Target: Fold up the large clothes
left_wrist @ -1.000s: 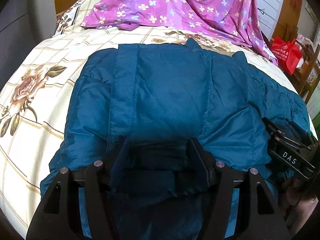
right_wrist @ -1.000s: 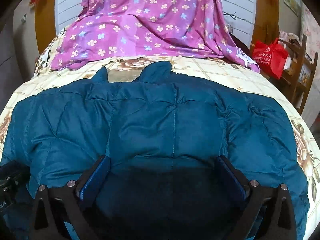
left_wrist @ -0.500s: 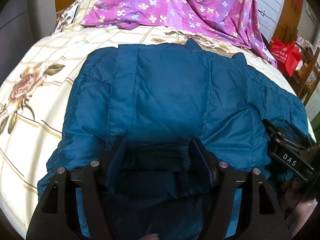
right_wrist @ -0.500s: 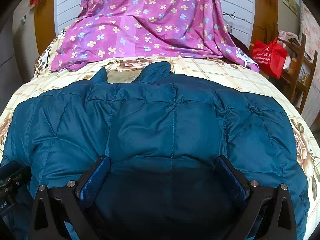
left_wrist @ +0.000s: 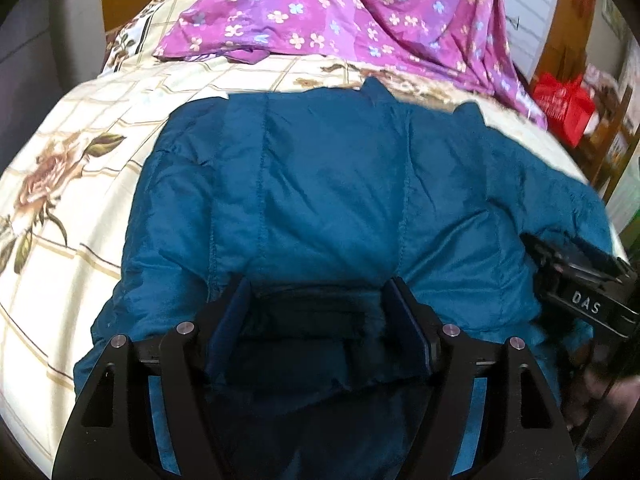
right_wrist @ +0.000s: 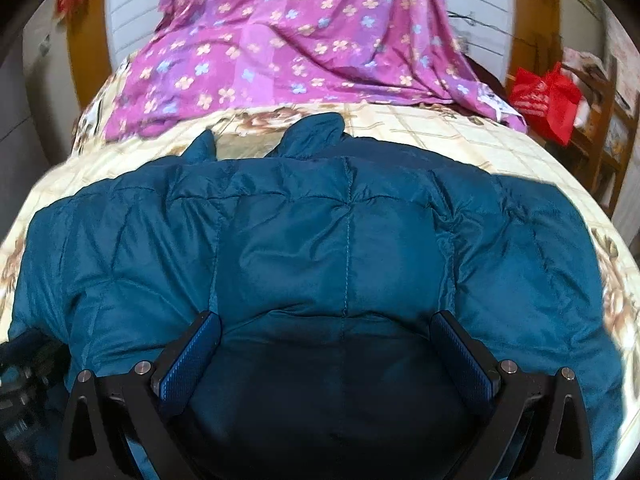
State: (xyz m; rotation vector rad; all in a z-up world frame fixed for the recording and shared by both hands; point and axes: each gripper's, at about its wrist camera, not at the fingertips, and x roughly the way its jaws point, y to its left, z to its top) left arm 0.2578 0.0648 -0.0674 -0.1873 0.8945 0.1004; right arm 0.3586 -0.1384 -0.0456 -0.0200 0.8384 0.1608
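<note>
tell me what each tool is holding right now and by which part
Both tools sit open at the near hem of the blue down jacket. The left tool has bunched hem fabric between its fingers, not clamped; the right tool straddles the hem, gripping nothing.

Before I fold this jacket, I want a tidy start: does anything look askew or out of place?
Nothing is damaged or spilled. The blue jacket lies spread but puffy and creased on the floral bedsheet, its collar standing up unevenly. Beyond it, a purple flowered sheet is draped loosely onto the bed.
</note>
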